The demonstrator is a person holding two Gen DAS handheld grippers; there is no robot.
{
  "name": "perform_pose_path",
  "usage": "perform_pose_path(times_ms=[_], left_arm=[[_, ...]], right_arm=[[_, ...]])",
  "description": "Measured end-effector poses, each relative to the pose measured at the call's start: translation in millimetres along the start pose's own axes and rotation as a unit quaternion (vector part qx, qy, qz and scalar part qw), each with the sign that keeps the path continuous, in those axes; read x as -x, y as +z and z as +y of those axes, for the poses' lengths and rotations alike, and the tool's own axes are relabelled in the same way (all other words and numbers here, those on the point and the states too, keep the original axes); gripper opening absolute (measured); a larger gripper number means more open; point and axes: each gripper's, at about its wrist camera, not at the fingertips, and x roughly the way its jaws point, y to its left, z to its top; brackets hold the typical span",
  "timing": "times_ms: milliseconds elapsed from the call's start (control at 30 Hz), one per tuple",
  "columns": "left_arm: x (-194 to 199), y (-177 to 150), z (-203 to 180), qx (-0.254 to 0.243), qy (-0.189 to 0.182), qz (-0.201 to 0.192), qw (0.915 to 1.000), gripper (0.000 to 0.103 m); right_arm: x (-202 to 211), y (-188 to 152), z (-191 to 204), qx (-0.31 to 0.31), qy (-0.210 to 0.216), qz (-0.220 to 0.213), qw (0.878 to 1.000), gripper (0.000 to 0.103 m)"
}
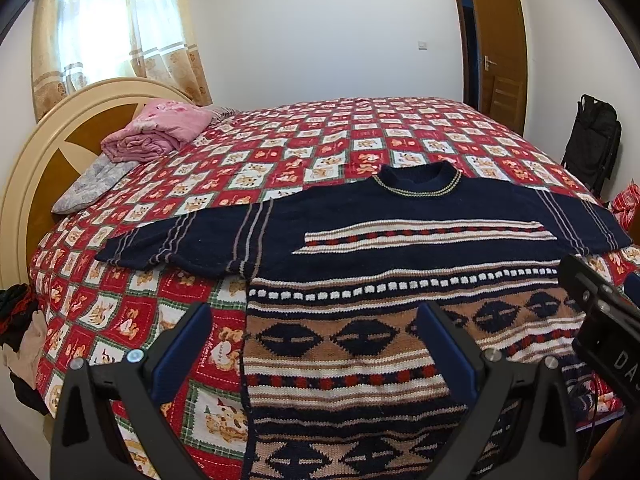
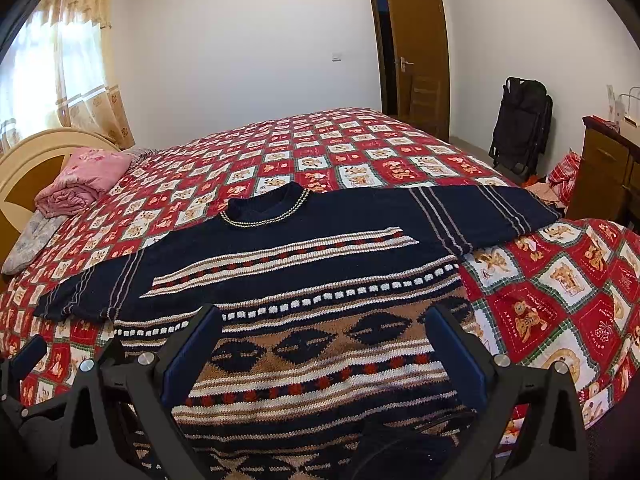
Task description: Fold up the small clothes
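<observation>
Left gripper (image 1: 316, 344) hovers over the lower left of the sweater (image 1: 360, 248), fingers apart and empty. The sweater lies flat on the bed (image 1: 280, 148), sleeves spread. Right gripper (image 2: 324, 344) hovers over its lower right, fingers likewise apart. Pink blanket (image 1: 156, 130) lies near the headboard (image 1: 36, 172).

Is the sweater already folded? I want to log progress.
No: in the right wrist view the sweater lies flat on the bed with both sleeves spread out to the sides.

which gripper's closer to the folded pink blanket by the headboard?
Left. The left gripper hovers over the sweater's blanket-side edge; the right gripper is farther from the pink blanket.
</observation>
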Motion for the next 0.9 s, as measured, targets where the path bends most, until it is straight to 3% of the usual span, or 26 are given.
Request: perform_pose_path(times_ms=[333, 567, 767, 900], left_arm=[[-6, -1, -2, -0.001, -0.012, 0.011, 0.9999, 0.103], [-15, 6, -3, 0.000, -0.041, 0.020, 0.9989, 0.103], [-33, 30, -16, -0.017, -0.063, 0.027, 0.9975, 0.103], [-46, 48, -33, -0.033, -0.061, 0.025, 0.9972, 0.103]], right_arm=[[-8, 1, -6, -0.008, -0.002, 0.012, 1.000, 0.102], [-26, 20, -27, 0.015, -0.054, 0.011, 0.998, 0.102], [-48, 65, -106, -0.003, -0.074, 0.021, 0.997, 0.102], [-73, 102, -189, -0.038, -0.095, 0.038, 0.994, 0.098]])
